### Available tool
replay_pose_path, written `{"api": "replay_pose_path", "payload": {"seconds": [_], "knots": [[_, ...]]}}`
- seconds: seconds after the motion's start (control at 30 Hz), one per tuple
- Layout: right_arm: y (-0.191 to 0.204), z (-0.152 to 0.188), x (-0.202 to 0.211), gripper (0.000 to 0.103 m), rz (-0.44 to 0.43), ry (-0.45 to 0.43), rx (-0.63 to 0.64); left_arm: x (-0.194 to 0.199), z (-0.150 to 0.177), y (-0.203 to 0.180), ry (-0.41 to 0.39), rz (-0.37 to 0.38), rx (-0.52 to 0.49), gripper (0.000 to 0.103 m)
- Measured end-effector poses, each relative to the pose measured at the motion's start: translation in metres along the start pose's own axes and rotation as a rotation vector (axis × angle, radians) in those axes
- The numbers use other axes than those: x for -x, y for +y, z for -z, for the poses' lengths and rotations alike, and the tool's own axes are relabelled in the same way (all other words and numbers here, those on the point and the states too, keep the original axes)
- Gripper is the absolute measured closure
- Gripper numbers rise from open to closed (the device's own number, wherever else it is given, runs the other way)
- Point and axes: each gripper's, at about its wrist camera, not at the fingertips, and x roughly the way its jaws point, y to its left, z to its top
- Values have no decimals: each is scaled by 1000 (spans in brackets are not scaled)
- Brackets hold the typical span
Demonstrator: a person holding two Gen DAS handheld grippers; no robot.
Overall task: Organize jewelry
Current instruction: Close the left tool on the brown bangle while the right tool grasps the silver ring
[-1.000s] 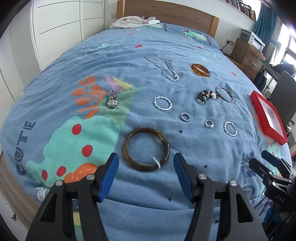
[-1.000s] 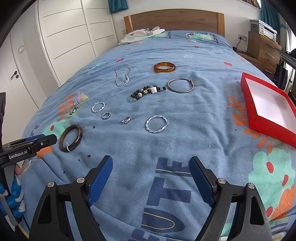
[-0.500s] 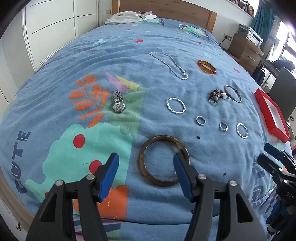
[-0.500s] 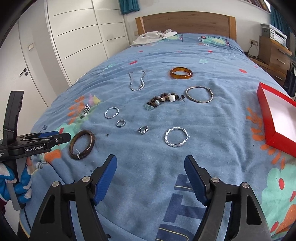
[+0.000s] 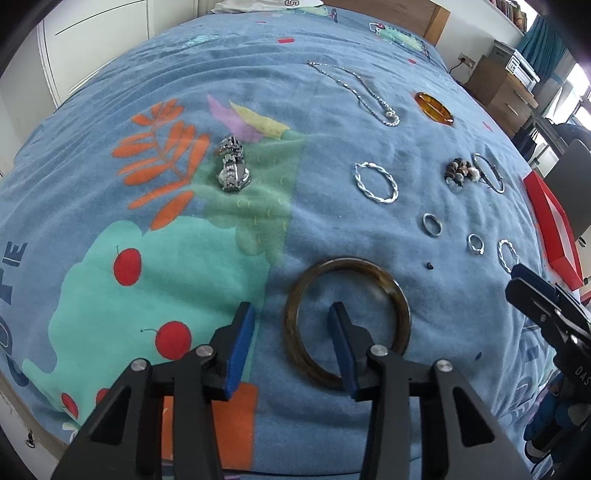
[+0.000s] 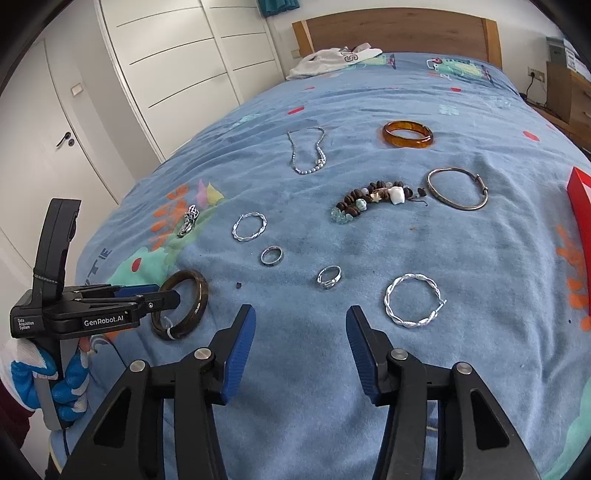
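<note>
A dark brown bangle (image 5: 391,291) lies on the blue bedspread. My left gripper (image 5: 291,321) is open and straddles its left rim, one finger inside the ring and one outside; it also shows in the right wrist view (image 6: 162,299) at the bangle (image 6: 195,295). My right gripper (image 6: 299,325) is open and empty above bare bedspread, near a twisted silver hoop (image 6: 413,301) and a silver ring (image 6: 328,277). Further off lie another ring (image 6: 272,255), a second twisted hoop (image 6: 249,227), a bead bracelet (image 6: 373,201), a thin silver bangle (image 6: 458,188), an amber bangle (image 6: 407,133), a chain necklace (image 6: 308,151) and a watch (image 5: 232,168).
A red shallow box (image 5: 554,229) sits at the bed's right edge. White clothing (image 6: 332,61) lies by the wooden headboard (image 6: 395,33). White wardrobe doors (image 6: 177,66) stand to the left, a wooden drawer unit (image 5: 498,88) to the right.
My left gripper moved forward and down over the brown bangle and narrowed, one finger now inside the ring. My right gripper shifted closer to the jewelry and stayed open.
</note>
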Motion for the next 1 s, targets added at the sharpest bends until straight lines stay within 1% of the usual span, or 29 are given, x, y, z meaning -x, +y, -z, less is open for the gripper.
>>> {"api": "replay_pose_path", "payload": {"seconds": [0.13, 0.3, 0.37, 0.47, 0.53, 0.67, 0.83, 1.0], "knots": [[-4, -11, -14, 57, 4, 8, 5, -4, 0, 1, 3, 6, 6, 69], [-6, -20, -27, 57, 14, 10, 16, -6, -1, 1, 3, 10, 10, 80], [-8, -21, -32, 57, 17, 17, 12, -7, -1, 1, 1, 15, 10, 88], [-9, -21, -40, 61, 26, 27, 11, -7, -1, 1, -2, 19, 7, 95], [-9, -20, -44, 65, 34, 35, 18, -7, -1, -1, -8, 21, 0, 95], [-9, -20, -51, 83, 63, 49, 35, -4, -1, -6, -25, 13, -21, 95], [-8, -20, -47, 83, 61, 48, 44, 3, 0, -12, -53, 0, -44, 95], [-3, -23, -27, 83, 54, 13, 53, 16, 1, -16, -89, -25, -54, 95]]}}
